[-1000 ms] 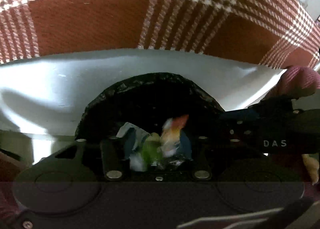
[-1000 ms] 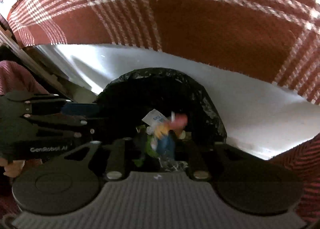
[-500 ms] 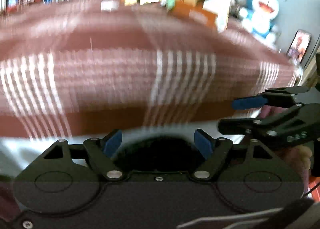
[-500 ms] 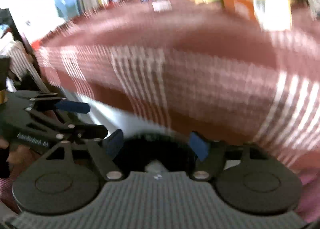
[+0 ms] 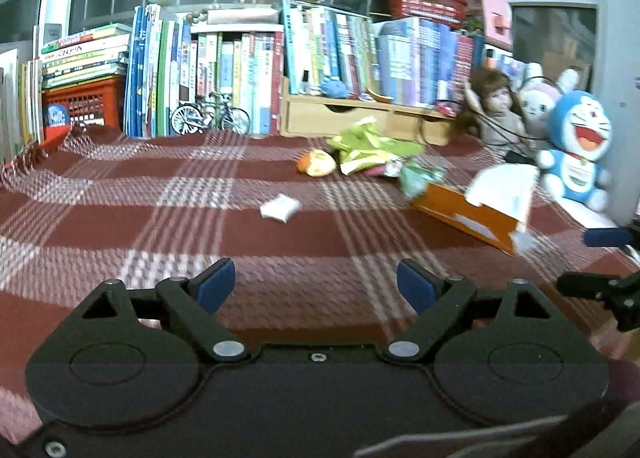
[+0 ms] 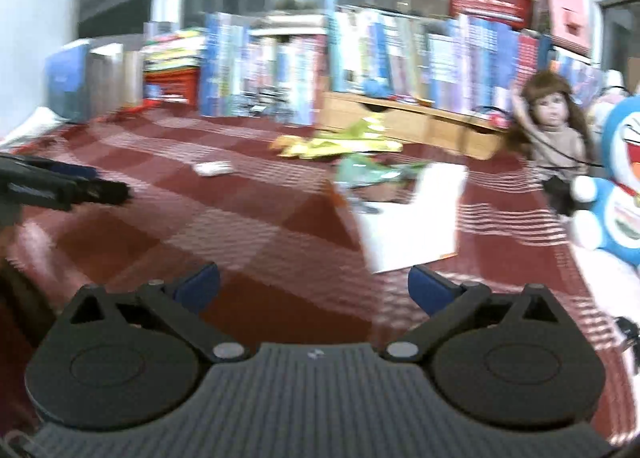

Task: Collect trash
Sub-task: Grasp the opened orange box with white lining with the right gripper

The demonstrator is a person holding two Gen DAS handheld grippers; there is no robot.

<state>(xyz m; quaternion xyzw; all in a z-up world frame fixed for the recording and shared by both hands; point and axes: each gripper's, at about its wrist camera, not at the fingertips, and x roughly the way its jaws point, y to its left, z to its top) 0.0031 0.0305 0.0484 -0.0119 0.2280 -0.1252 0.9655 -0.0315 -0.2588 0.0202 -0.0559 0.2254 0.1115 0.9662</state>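
Both grippers (image 5: 316, 284) (image 6: 314, 286) gape, well short of wrappers (image 5: 370, 149).

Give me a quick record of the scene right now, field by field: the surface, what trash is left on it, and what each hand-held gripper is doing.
surface: red plaid cloth
trash left: small white wrapper; green wrappers; orange peel-like scrap
other items: orange tissue box, blue plush toy, doll, books
left hand-held gripper: open, jaws just widened, nothing between them
right hand-held gripper: open, jaws just widened, nothing between them
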